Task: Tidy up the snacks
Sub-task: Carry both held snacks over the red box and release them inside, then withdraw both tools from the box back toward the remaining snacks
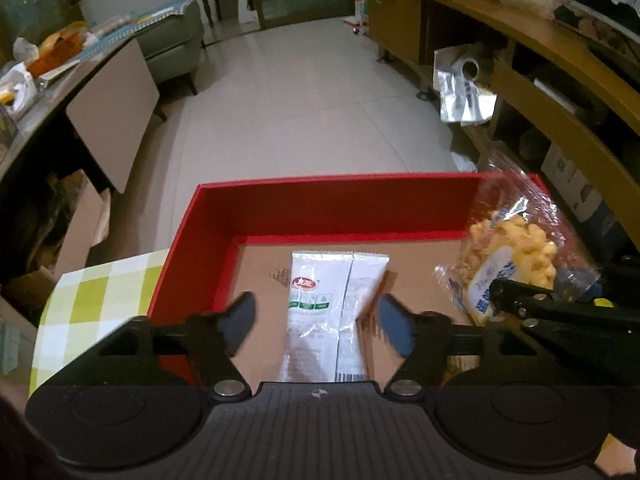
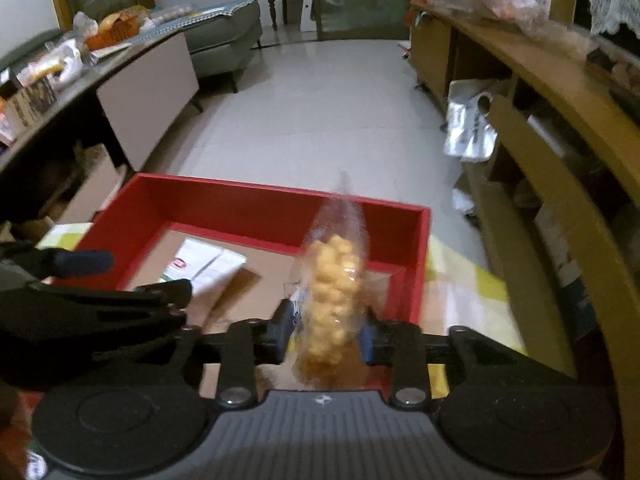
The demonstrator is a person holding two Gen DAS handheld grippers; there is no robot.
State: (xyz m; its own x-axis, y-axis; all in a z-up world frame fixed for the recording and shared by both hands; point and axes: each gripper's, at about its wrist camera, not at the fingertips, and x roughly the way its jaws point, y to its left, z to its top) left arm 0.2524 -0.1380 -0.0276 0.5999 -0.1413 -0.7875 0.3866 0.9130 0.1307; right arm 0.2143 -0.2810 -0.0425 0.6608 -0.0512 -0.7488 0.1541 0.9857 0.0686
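Note:
A red box [image 1: 320, 200] with a brown cardboard floor stands on a green-checked cloth [image 1: 92, 296]. A white snack packet [image 1: 328, 312] lies flat inside it. My left gripper [image 1: 316, 316] is open, its fingers either side of the packet and above it. My right gripper [image 2: 326, 332] is shut on a clear bag of yellow puffed snacks [image 2: 332, 292], holding it upright over the box's [image 2: 256, 200] right part. That bag [image 1: 512, 256] and the right gripper's finger [image 1: 520, 296] show at the right of the left wrist view. The white packet [image 2: 208, 264] and the left gripper's fingers [image 2: 84, 262] show in the right wrist view.
A tiled floor [image 1: 304, 92] stretches beyond the box. A dark table with clutter [image 1: 36, 80] and cardboard boxes [image 1: 84, 220] stand at the left. A wooden shelf unit [image 1: 560, 80] with a silver bag [image 1: 464, 88] runs along the right. A grey sofa [image 1: 172, 36] stands at the back.

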